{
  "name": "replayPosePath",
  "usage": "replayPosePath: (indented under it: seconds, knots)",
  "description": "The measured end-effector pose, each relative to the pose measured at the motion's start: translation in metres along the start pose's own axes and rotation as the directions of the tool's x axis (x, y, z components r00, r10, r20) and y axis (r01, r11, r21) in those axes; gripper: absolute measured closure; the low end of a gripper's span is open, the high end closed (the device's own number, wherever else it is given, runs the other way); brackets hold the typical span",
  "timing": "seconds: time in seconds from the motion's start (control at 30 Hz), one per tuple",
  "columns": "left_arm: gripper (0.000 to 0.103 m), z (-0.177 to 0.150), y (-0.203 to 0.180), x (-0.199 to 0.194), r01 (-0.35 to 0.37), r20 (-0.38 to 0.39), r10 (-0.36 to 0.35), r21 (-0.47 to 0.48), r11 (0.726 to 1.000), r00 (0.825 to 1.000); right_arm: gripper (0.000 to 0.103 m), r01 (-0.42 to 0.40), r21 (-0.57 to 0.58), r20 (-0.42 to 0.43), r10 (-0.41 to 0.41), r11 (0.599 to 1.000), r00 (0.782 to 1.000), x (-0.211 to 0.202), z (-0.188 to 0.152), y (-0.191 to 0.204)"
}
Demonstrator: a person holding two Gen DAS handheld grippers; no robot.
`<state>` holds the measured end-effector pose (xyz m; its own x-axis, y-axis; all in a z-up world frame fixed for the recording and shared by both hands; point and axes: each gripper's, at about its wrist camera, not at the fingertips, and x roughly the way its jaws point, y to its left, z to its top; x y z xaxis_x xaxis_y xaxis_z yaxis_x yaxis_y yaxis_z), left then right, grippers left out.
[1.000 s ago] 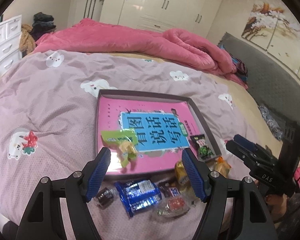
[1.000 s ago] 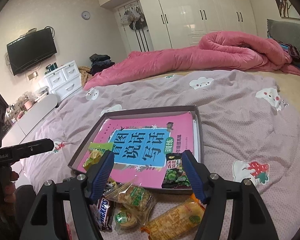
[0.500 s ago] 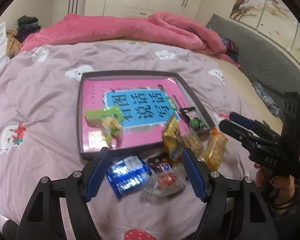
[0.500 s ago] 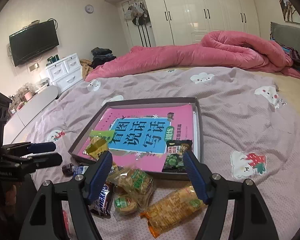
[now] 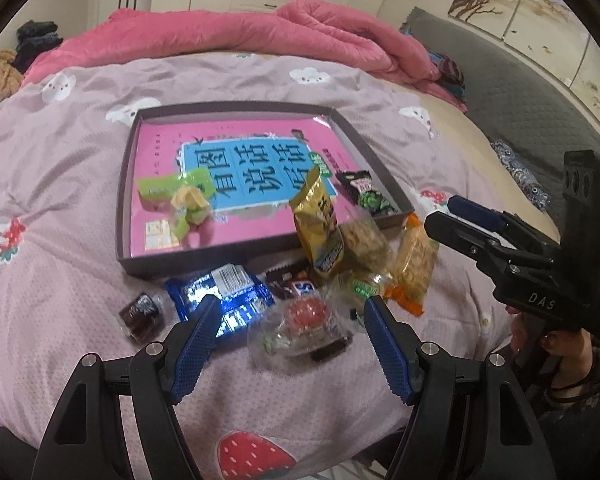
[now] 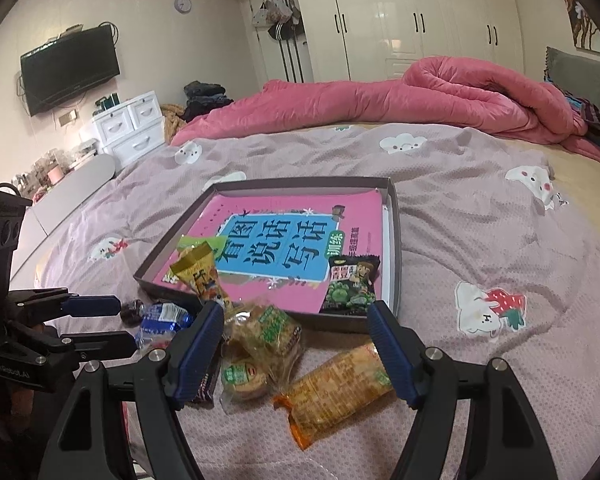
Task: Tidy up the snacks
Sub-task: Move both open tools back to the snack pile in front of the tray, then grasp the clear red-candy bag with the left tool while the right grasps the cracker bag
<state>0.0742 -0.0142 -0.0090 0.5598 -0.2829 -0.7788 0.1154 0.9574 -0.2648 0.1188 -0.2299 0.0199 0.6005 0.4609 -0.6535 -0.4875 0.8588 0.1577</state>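
Observation:
A dark shallow tray (image 5: pixel 126 184) (image 6: pixel 396 240) with a pink book in it lies on the bed. In it are a green snack pack (image 5: pixel 172 190) and a dark green-pea pack (image 5: pixel 370 196) (image 6: pixel 350 284). Loose snacks lie in front of it: a blue pack (image 5: pixel 224 294), a clear pack with a red sweet (image 5: pixel 306 326), a gold pack (image 5: pixel 318 224) (image 6: pixel 202 278), an orange bar (image 5: pixel 412 270) (image 6: pixel 336 390). My left gripper (image 5: pixel 292 338) is open above the pile. My right gripper (image 6: pixel 296 338) is open over the cracker packs (image 6: pixel 268 332).
The bed has a mauve quilt (image 6: pixel 480 208) with a pink duvet (image 6: pixel 440 96) bunched at the far side. White drawers (image 6: pixel 130 128) and a wall TV (image 6: pixel 70 68) stand at the left. The bed's near edge is just below the grippers.
The left gripper has drawn back and tilted down, so the loose snack pile now lies between and beyond its fingers. The right gripper has shifted slightly. Both stay open.

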Motion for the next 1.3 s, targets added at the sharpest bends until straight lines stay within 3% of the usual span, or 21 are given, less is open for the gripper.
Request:
replayPosePath:
  seconds: [0.37,1.03,1.3]
  knots:
    - [0.028,-0.010,0.000,0.024,0.027,-0.061,-0.030,-0.038,0.999,0.998,0.029,-0.002,-0.044,-0.058,-0.001,0.999,0.998,0.010,-0.007,0.008]
    - [0.028,-0.009,0.001,0.047,0.014,-0.075,-0.019,-0.061,0.998,0.997,0.029,-0.001,-0.181,-0.198,-0.035,0.983,0.980,0.069,-0.013,0.020]
    - [0.028,-0.014,-0.005,0.049,0.005,-0.077,-0.011,-0.079,0.997,0.997,0.047,-0.015,-0.252,-0.212,-0.040,0.968,0.977,0.077,-0.019,0.031]
